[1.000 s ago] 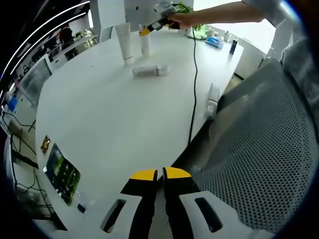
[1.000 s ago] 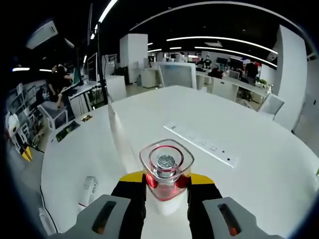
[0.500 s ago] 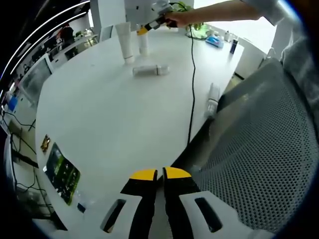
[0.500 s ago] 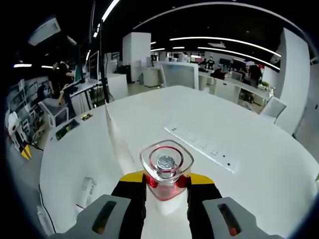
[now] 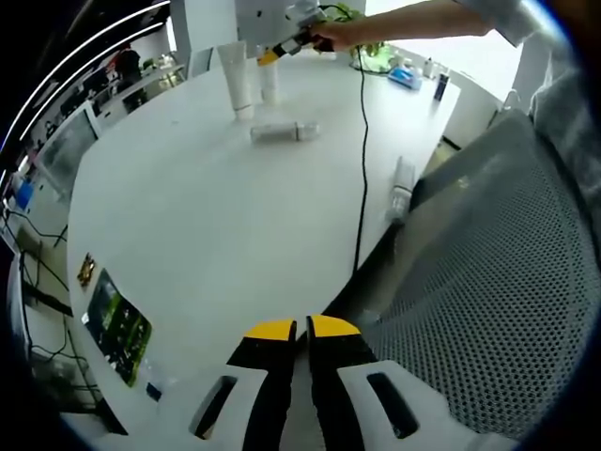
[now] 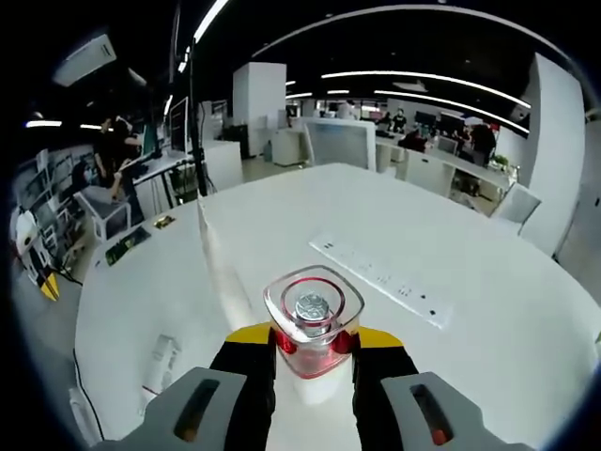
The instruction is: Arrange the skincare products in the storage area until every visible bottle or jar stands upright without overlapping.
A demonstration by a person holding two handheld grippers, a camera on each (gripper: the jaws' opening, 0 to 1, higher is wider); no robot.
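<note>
My right gripper (image 6: 315,362) has its jaws clamped on a clear square-capped bottle with a red collar (image 6: 313,321), upright above the white round surface (image 6: 394,235). My left gripper (image 5: 300,331) holds nothing, jaws together. A white tube (image 5: 276,133) lies flat beside a standing white tube (image 5: 237,81).

The left gripper view looks from the near table (image 5: 207,216) edge, high and far back, across to the standing tube (image 5: 237,80) and lying bottle (image 5: 284,132). The right gripper view sits low and close over the table (image 6: 470,272), facing outward to the office. Both share the tabletop, tube (image 6: 223,258) and lying bottle (image 6: 160,365).
</note>
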